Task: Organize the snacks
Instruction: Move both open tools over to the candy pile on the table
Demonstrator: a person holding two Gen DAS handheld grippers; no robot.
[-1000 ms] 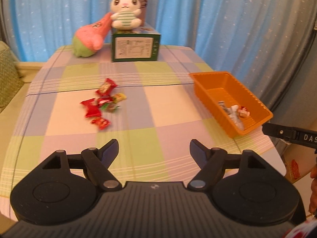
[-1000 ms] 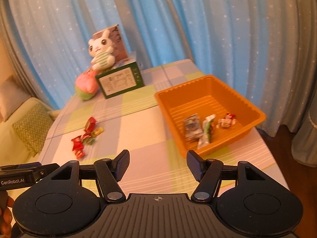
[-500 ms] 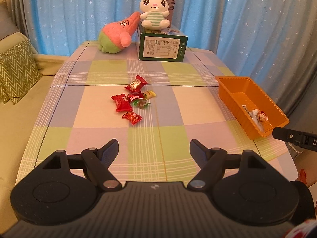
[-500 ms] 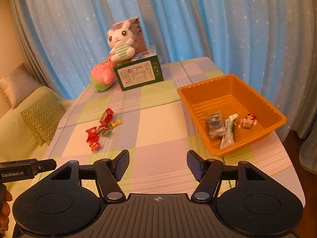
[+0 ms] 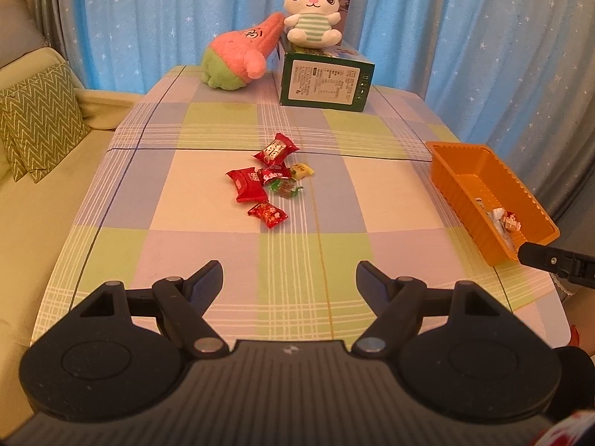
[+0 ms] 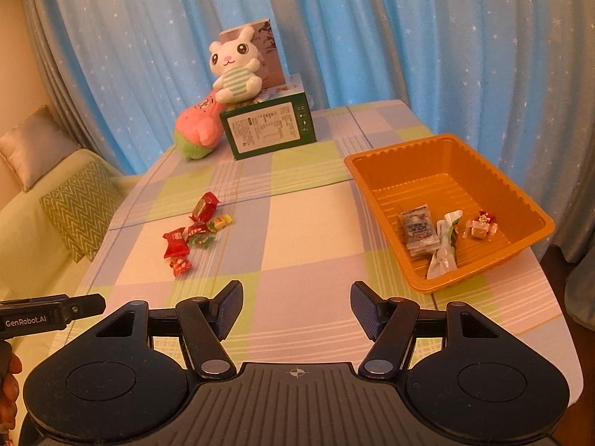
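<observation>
Right wrist: ribbed orange plastic tray (image 6: 487, 182)

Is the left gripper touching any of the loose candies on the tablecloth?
Apart. The left wrist view shows bare tablecloth between the open left gripper and the nearest candy.

Left gripper (image 5: 290, 278) and right gripper (image 6: 296, 306) both angled downward, jaws apart, nothing between them.
</observation>
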